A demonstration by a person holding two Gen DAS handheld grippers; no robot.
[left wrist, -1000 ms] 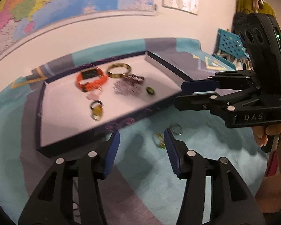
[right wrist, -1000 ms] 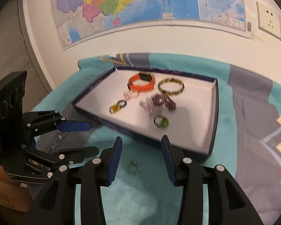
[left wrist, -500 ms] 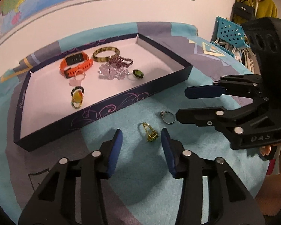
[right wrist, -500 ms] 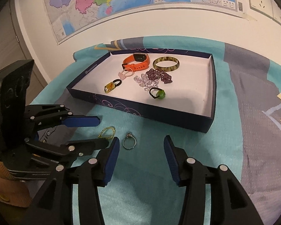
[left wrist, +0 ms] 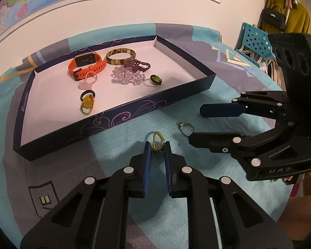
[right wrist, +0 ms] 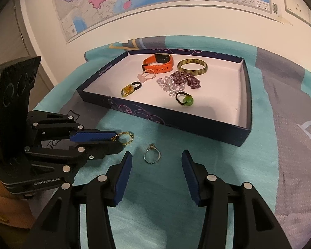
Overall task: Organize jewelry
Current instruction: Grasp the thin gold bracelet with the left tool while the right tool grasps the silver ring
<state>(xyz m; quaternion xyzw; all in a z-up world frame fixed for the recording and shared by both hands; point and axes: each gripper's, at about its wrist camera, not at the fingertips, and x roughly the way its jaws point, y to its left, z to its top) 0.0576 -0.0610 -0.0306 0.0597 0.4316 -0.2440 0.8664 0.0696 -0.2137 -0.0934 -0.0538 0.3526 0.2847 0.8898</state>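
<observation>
Step in hand: pickup of the 2 loose pieces lying outside the tray.

Left gripper (left wrist: 157, 147) is clenched on the gold chain ring (left wrist: 158, 142). Its blue pads pinch the near end of the loop, and the rest of the loop sticks out past the fingertips. From the right wrist view the same ring (right wrist: 125, 138) hangs off the tip of the left gripper (right wrist: 114, 143), low over the teal bedspread (right wrist: 165, 197). Whether it has cleared the cloth I cannot tell.

Right gripper (right wrist: 156, 166) is released, jaws standing apart with nothing between them. The silver ring (right wrist: 152, 155) lies flat on the bedspread just ahead of the fingertips, slightly toward the left pad, its small stone at 12 o'clock. In the left wrist view that ring (left wrist: 185, 127) sits just off the tip of the right gripper (left wrist: 197, 124), at about 9 o'clock of it.

The navy tray (right wrist: 197, 122) lies at 12 o'clock of both grippers, near but not touching either ring. Already inside: orange smartwatch (right wrist: 158, 62), tortoiseshell bangle (right wrist: 192, 67), purple bead bracelet (right wrist: 185, 78), clear bead bracelet (right wrist: 171, 86), green-stone ring (right wrist: 185, 99), amber-stone ring (right wrist: 129, 88), pink ring (right wrist: 146, 76).

Next move, my judgement:
- Left: lift the gold ring over the tray's near wall and set it on bare white floor, clear of the other pieces.
- Right: ease forward and down to straddle the silver ring, then close. A thin flat band will likely slip unless the pads meet it low.
</observation>
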